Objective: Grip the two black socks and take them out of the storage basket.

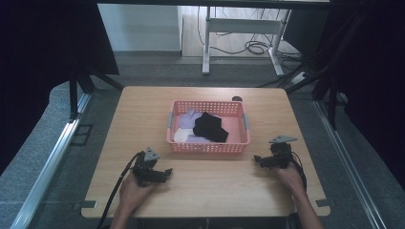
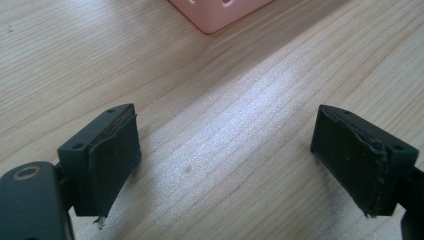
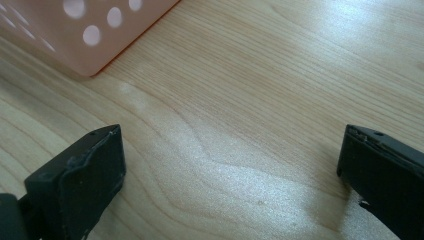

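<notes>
In the high view, a light wooden table (image 1: 200, 191) stands on a grey carpeted floor (image 1: 43, 138), with dark curtains at both sides and the white legs of another desk (image 1: 239, 28) beyond the far edge. A pink perforated basket (image 1: 208, 147) sits a little beyond the middle of the table. Inside it lie a black cloth (image 1: 210, 126) toward the right, a pale lilac cloth (image 1: 189, 118) at the far left, and a white cloth (image 1: 181, 135) at the near left corner; the black piece overlaps the lighter ones. A small dark round mark (image 1: 237, 99) lies on the table just beyond the basket's far right corner. The left gripper (image 1: 162, 173) rests low on the table at the near left, held in the person's left hand (image 1: 135, 190), its jaws pointing right. The right gripper (image 1: 260, 160) rests at the near right, held in the right hand (image 1: 291, 179), its jaws pointing left. Both lie nearer than the basket and apart from it.

In the left gripper view, the two black jaws stand spread wide over bare wood, with nothing between them. A corner of the basket (image 2: 220, 12) shows at the far edge.

In the right gripper view, the jaws are likewise spread wide over bare tabletop, gripping nothing. The basket's (image 3: 75, 35) holed wall shows at the far left.
</notes>
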`<state>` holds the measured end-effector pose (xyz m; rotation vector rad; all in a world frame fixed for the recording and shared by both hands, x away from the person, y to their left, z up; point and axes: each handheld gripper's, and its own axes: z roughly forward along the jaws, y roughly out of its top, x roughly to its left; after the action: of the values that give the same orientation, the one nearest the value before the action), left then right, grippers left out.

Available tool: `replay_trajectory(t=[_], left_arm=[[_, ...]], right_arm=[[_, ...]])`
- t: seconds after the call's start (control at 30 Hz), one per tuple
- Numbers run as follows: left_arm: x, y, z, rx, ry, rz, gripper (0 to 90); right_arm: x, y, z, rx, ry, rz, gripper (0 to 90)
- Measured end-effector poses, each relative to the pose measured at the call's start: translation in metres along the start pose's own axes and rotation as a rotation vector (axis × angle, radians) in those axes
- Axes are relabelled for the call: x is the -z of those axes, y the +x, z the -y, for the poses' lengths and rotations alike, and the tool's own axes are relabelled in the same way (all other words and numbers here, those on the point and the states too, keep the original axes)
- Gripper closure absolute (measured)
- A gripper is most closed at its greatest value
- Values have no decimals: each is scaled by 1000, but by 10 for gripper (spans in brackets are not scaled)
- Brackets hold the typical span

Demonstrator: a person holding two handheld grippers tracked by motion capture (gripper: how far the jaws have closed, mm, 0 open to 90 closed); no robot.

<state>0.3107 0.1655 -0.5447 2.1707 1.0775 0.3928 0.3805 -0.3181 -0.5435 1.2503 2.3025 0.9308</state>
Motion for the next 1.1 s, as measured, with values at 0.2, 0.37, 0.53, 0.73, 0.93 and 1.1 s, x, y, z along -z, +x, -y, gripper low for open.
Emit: replay_trajectory(t=[0.2, 0.37, 0.53, 0.73, 0.93, 1.1], left_arm=[[0, 0, 0, 0, 2, 0, 120], [0, 0, 0, 0, 2, 1, 120], [0, 0, 0, 0, 2, 0, 120], [0, 0, 0, 0, 1, 0, 120], [0, 0, 0, 1, 0, 0, 120], [0, 0, 0, 1, 0, 0, 120]], right_arm=[[0, 0, 0, -3, 0, 4, 0], [0, 1, 0, -5, 1, 6, 0], [0, 0, 0, -2, 3, 3, 0], [1, 0, -2, -3, 23, 2, 0], [4, 0, -3, -22, 29, -18, 24], [7, -1, -6, -25, 27, -24, 29]])
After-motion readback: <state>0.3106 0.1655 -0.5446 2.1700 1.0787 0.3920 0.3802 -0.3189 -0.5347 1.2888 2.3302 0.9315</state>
